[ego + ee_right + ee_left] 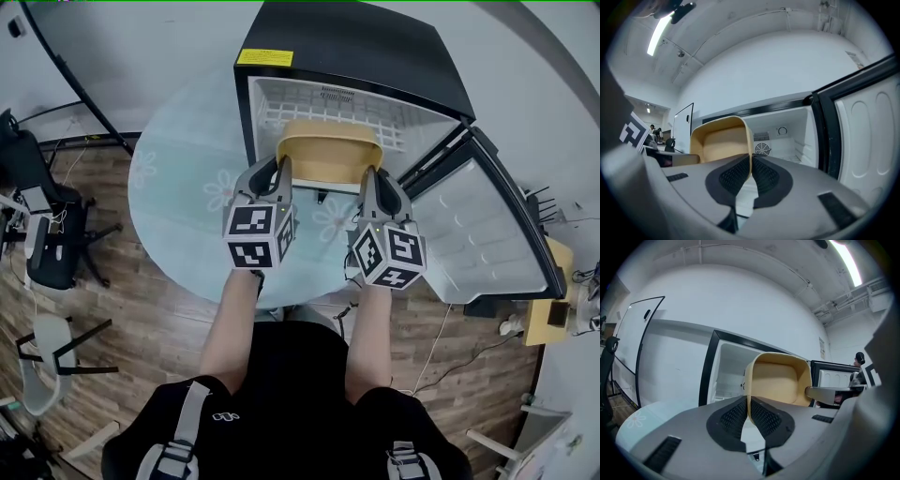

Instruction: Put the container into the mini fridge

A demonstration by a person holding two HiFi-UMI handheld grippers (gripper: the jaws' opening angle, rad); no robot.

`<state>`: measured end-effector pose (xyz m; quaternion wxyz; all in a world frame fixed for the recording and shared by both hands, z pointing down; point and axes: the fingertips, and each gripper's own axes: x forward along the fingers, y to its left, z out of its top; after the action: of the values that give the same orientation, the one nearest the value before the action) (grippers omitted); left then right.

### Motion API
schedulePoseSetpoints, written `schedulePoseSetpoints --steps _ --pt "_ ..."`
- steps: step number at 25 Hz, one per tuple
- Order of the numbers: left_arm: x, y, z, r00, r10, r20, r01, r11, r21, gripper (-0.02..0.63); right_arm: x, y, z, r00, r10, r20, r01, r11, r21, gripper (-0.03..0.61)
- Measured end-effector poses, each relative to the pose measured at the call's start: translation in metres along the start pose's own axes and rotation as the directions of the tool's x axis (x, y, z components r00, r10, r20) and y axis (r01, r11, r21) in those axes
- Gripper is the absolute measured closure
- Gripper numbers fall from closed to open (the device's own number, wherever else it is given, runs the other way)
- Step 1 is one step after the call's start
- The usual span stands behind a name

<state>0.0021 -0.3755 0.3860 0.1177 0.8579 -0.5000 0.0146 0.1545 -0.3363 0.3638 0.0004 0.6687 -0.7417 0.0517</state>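
Note:
A tan, open-topped container (328,150) hangs in front of the open mini fridge (375,56), its mouth turned toward me. My left gripper (281,173) is shut on the container's left wall, and in the left gripper view the thin rim (749,380) is pinched between the pads. My right gripper (375,178) is shut on the right wall; the right gripper view shows the container (724,145) clamped the same way. Behind it lies the white fridge interior (787,138) with a wire shelf (328,108). The fridge door (487,234) stands swung open to the right.
The fridge stands on a round glass table (178,187) over a wooden floor. A black office chair (47,234) and a grey chair (47,366) are at the left. A small wooden stand (548,319) is beyond the door at the right.

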Motion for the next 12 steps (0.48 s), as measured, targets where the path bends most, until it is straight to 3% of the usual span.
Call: schedulePoseSetpoints --steps 5,12 --pt "0.020 -0.015 0.000 1.000 0.009 -0.022 -0.009 1.000 0.022 0.589 0.008 -0.024 0.001 1.000 -0.008 -0.017 0.008 1.000 0.018 0.558" --pt "0.047 -0.013 -0.001 0.995 0.081 -0.051 -0.079 0.996 0.038 0.590 0.032 -0.039 -0.005 0.997 0.020 -0.071 -0.018 0.999 0.032 0.558"
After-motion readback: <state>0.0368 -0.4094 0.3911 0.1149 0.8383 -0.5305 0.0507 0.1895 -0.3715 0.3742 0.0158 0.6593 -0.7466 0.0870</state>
